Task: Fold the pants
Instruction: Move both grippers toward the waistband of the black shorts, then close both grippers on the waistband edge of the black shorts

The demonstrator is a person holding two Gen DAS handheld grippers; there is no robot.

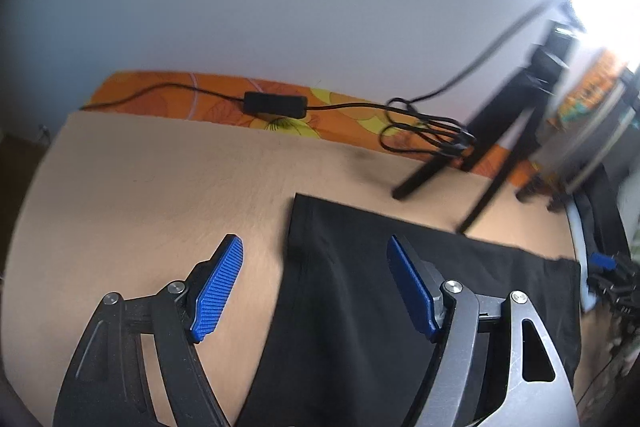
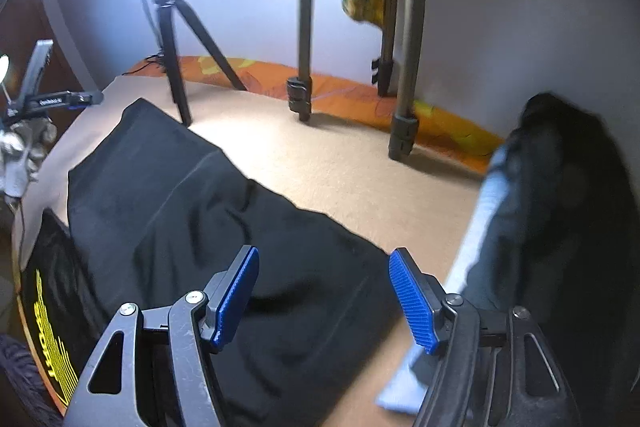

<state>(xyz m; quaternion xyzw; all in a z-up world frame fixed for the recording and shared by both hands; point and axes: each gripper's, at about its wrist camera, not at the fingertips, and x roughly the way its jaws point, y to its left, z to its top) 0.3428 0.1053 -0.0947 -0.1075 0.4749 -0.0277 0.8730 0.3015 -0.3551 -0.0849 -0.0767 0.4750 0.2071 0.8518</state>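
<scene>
- The beige table fills the lower half of both views, with an orange flowered cloth along its far edge by the wall.
- The black pants lie flat on the table, one straight edge toward the middle.
- A small black tripod stands just past the pants.
- The left gripper hangs over the pants' edge, fingers spread wide, holding nothing.
- The right gripper hangs over the pants, fingers likewise apart and empty.
- A black cable lies coiled on the orange cloth.
</scene>
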